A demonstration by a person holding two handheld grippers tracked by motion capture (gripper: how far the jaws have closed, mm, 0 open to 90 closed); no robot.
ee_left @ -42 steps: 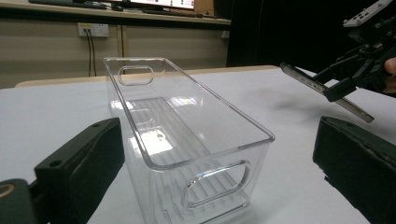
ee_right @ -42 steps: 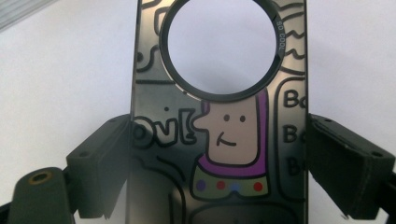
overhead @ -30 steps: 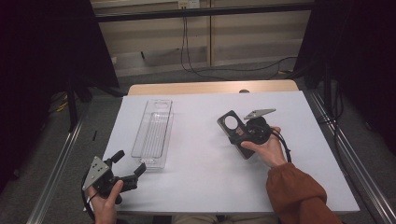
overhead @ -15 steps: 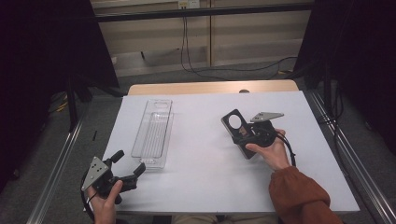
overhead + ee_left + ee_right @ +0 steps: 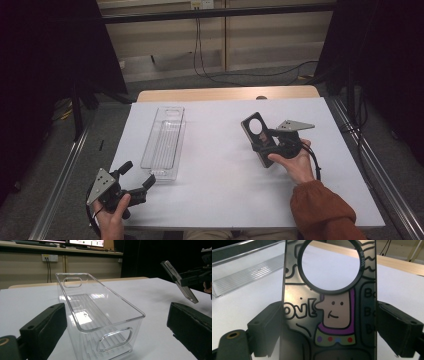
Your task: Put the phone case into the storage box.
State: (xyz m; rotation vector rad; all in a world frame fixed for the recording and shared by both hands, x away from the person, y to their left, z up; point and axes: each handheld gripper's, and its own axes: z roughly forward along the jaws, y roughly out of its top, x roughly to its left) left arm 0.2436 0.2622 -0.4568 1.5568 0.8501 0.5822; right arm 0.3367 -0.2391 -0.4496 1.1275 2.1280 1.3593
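A long clear plastic bin (image 5: 164, 142) lies lengthwise on the white table, left of centre; its near end with a handle cut-out (image 5: 100, 312) faces me in the left gripper view. My left gripper (image 5: 139, 172) is open at the table's near-left corner, jaws spread just short of that end (image 5: 117, 327). A dark translucent phone case (image 5: 256, 131) with a round camera hole and a cartoon figure (image 5: 332, 315) is held tilted above the table right of centre. My right gripper (image 5: 265, 142) is shut on its lower half (image 5: 329, 325). The case (image 5: 178, 281) also appears far right in the left gripper view.
The white tabletop (image 5: 220, 175) stretches between the bin and the case. A wooden strip (image 5: 225, 93) runs along its far edge. Metal rails (image 5: 365, 165) flank both sides, and cables (image 5: 210, 70) lie on the floor beyond.
The right gripper has drifted slightly to the right with the phone case, turning a little. The left gripper and the bin have stayed put.
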